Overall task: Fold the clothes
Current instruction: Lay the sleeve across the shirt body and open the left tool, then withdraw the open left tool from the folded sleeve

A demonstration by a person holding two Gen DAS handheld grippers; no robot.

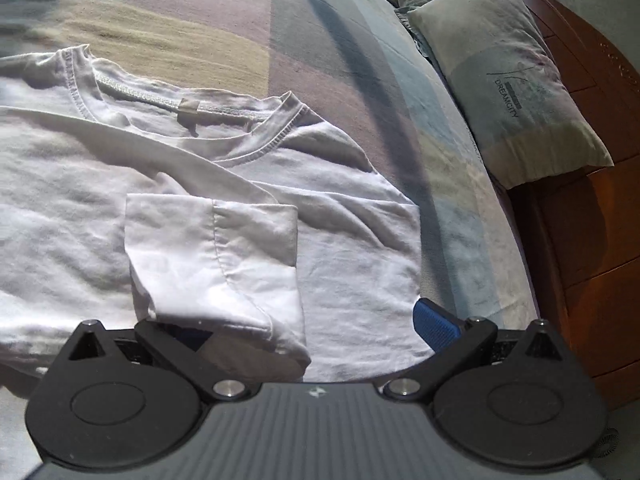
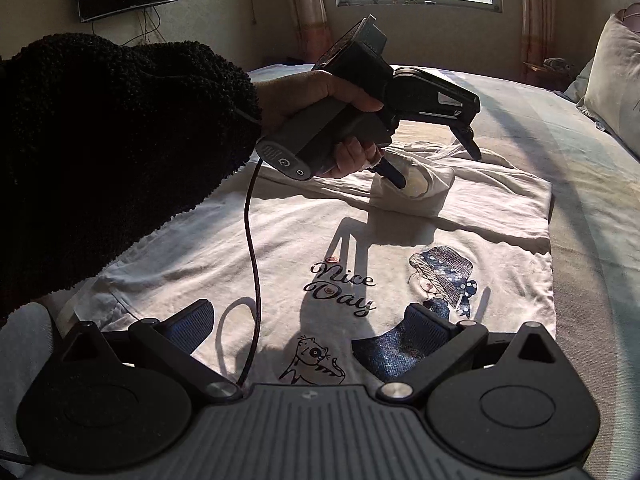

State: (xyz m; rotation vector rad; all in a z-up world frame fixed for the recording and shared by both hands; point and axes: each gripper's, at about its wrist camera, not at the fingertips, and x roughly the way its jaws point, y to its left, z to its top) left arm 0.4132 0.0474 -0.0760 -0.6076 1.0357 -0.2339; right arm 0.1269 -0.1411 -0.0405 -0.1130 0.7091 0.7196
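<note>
Right wrist view: the right gripper [image 2: 308,328], jaws spread wide and empty, hangs over the printed front of a white T-shirt [image 2: 280,240] spread flat on the bed [image 2: 580,184]. Farther off, the left gripper [image 2: 436,164], jaws wide apart, has its fingers over the folded-in sleeve [image 2: 420,192]. Left wrist view shows that sleeve [image 1: 216,264] at the near left finger, the collar [image 1: 256,144] beyond, then a pillow [image 1: 504,80].

The white cotton T-shirt [image 2: 400,240] carries black "Nice Day" script, a line-drawn cat and a girl in a navy dotted hat. The bedsheet [image 1: 224,28] shows pale blue, mauve and beige blocks. The fuzzy sleeve [image 2: 100,140] is black.
</note>
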